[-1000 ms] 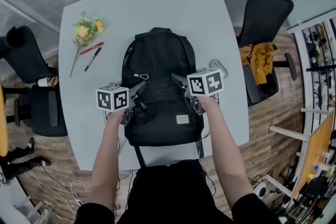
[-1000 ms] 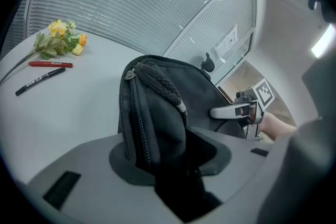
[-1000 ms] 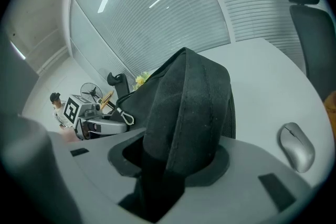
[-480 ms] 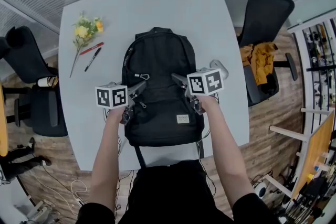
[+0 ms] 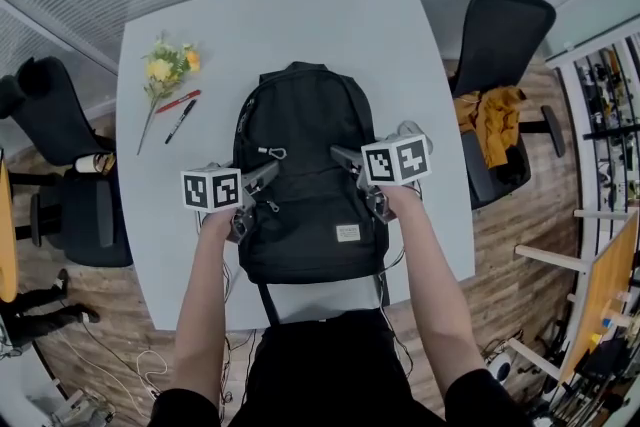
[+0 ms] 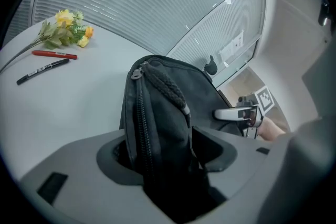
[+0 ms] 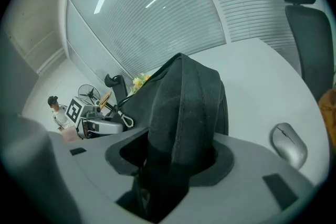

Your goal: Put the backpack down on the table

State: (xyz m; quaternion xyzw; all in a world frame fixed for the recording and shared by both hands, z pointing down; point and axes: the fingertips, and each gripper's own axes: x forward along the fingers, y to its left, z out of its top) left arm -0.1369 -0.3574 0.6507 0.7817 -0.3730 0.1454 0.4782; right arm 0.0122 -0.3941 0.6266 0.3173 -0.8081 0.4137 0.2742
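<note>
The backpack [image 5: 305, 130] is laid lengthwise, top pointed away from the left claw [image 5: 260, 179] and right claw [image 5: 345, 158] — both being opened, fabric between their jaws.

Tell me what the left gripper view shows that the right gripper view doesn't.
Only the left gripper view: the black pen and the zipper. Only the right gripper view: the mouse and an office chair. Both: the backpack on the table, its fabric between the jaws of the left gripper and the right gripper, which are opening, plus the flowers.
</note>
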